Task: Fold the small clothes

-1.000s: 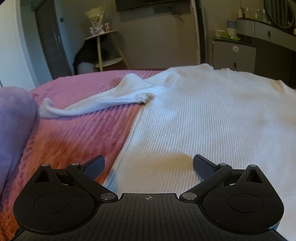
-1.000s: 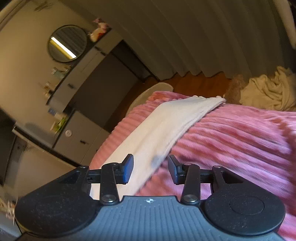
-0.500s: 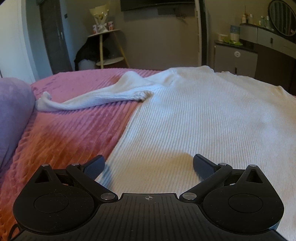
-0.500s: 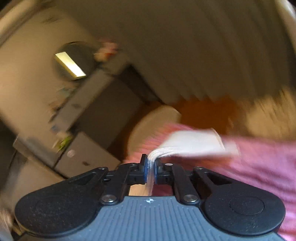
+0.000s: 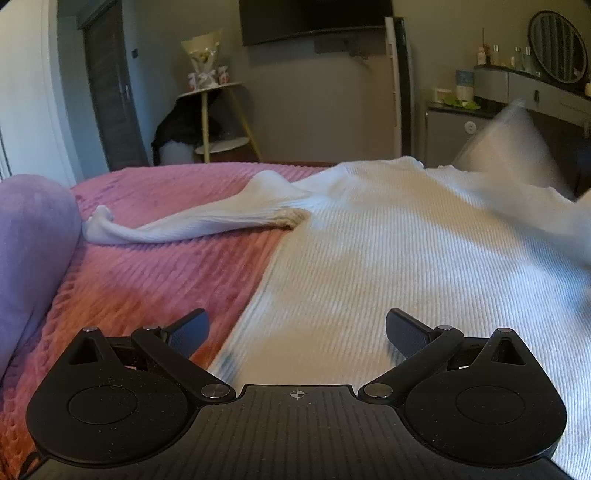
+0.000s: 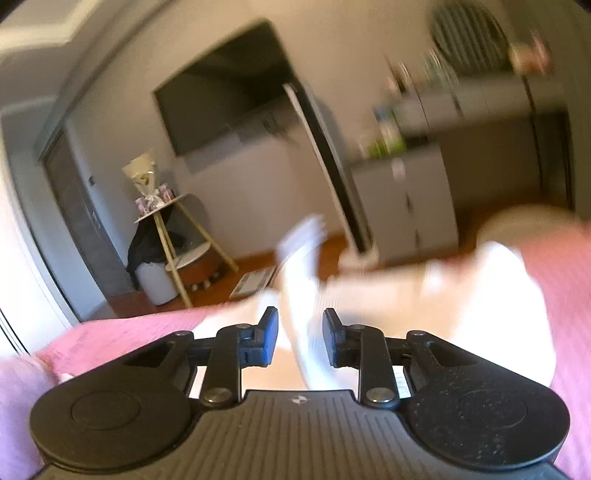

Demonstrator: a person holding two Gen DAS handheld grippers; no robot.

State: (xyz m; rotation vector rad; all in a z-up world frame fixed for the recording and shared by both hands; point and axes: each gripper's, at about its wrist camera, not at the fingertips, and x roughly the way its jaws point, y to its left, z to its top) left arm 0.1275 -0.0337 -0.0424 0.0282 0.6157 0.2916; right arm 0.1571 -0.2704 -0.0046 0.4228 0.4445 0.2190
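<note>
A white ribbed sweater (image 5: 388, 251) lies flat on the pink bedspread (image 5: 155, 273). Its left sleeve (image 5: 192, 225) stretches out to the left. My left gripper (image 5: 297, 332) is open and empty, low over the sweater's near left edge. In the right wrist view my right gripper (image 6: 300, 338) has its jaws parted, with the sweater's other sleeve (image 6: 301, 280) passing loosely between them; the view is blurred by motion. That sleeve shows as a blurred white shape in the air at the right of the left wrist view (image 5: 517, 155).
A purple pillow (image 5: 33, 251) lies at the bed's left edge. Beyond the bed stand a small round side table (image 5: 210, 122) with a bouquet, a wall TV (image 5: 314, 18), and a grey dresser (image 5: 517, 110) with a round mirror.
My right gripper closed on the right sleeve, swung it up and across over the sweater, and its jaws have now parted. My left gripper has stayed open at the sweater's near edge.
</note>
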